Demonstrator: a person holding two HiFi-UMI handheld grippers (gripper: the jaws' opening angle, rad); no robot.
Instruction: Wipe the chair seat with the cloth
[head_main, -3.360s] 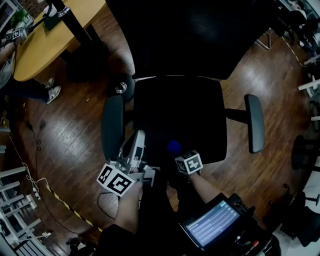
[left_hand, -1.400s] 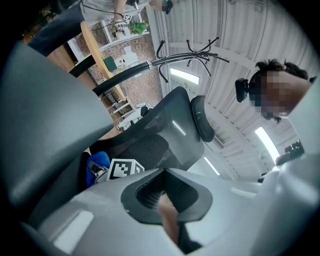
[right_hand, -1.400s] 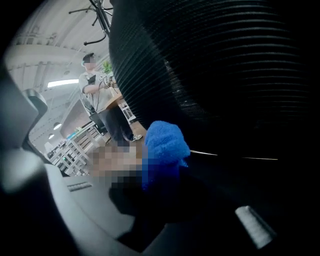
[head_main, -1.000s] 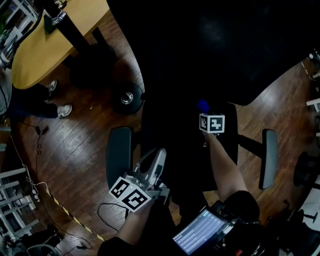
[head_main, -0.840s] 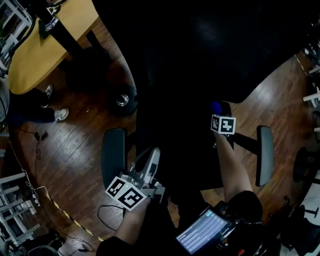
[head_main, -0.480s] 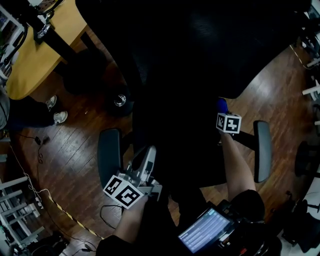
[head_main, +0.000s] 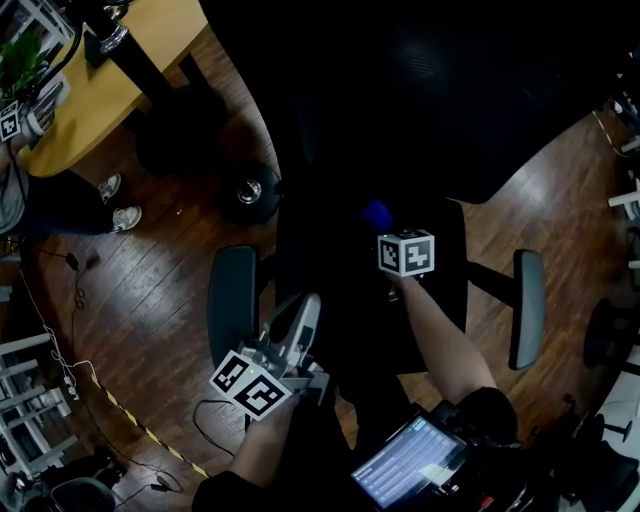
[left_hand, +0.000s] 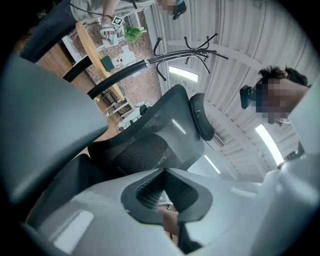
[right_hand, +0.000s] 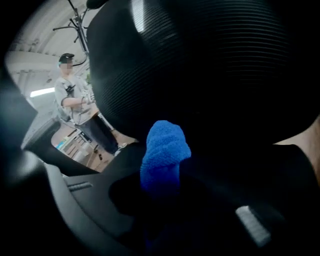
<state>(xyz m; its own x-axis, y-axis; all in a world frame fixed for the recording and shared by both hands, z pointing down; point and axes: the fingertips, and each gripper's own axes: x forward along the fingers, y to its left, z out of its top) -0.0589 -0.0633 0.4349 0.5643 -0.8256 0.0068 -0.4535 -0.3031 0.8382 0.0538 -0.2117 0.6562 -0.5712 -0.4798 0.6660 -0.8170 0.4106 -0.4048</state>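
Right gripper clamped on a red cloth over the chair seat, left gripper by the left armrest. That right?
One thing is off: the cloth is blue, not red, as the right gripper view shows. The rest stands: the right gripper is clamped on it over the chair seat, and the left gripper is by the left armrest.

We logged cloth (right_hand: 164, 155) bright blue, fuzzy weave. Chair seat (head_main: 340, 310) was black. Chair back (right_hand: 200, 60) was black, fine ribbed mesh. Armrest (head_main: 232, 300) was dark grey. Left gripper (head_main: 306, 308) was pale grey. Marker cube (head_main: 406, 252) was white, black squares. Floor (head_main: 150, 290) was dark brown planks. Table (head_main: 100, 90) was yellow-tan.
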